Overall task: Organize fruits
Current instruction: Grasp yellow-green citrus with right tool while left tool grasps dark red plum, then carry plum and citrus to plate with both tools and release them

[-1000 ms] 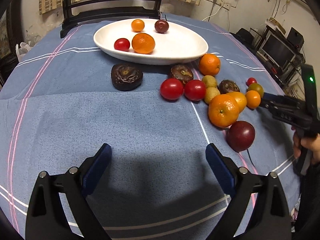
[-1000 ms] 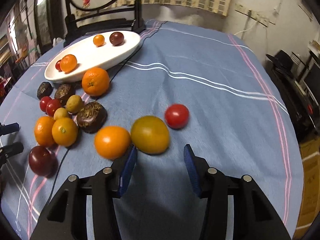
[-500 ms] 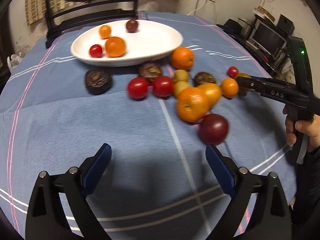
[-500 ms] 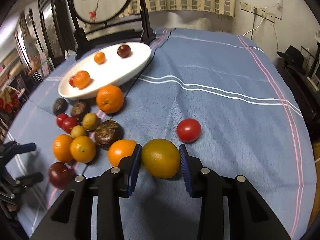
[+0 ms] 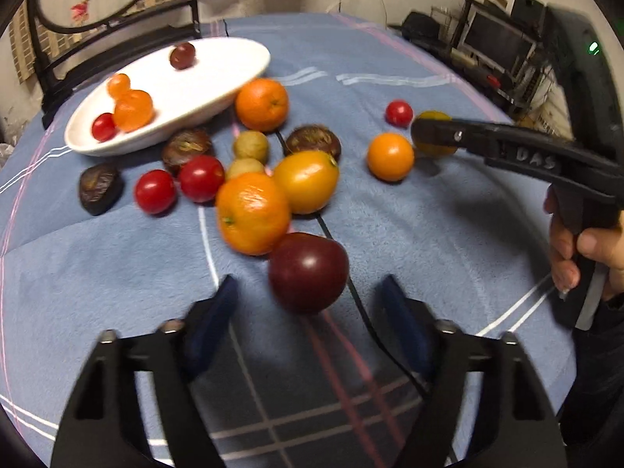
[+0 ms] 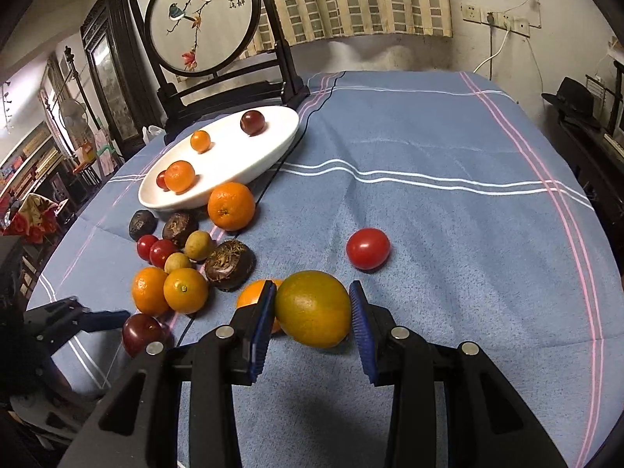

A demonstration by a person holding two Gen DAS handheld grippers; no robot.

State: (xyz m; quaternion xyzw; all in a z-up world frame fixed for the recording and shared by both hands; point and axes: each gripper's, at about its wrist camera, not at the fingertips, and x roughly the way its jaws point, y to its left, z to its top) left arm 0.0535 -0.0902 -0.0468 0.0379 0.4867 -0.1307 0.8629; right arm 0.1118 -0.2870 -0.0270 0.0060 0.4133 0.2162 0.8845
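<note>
Blue-padded left tool [image 5: 308, 318] spread apart behind dark plum [image 5: 308, 272] on the surface [image 6: 448, 234]: smooth, firm, likely to roll, take across the middle | right tool [image 6: 313, 318] closing around green-orange citrus [image 6: 313, 308], pads at its sides, grip unconfirmed: light, rind gives slightly | white plate [image 6: 269, 156] beyond.

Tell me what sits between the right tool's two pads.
In the right wrist view, the greenish-yellow fruit sits between the right tool's pads; the left pad touches it, while a slight gap seems to remain at the right pad.
</note>
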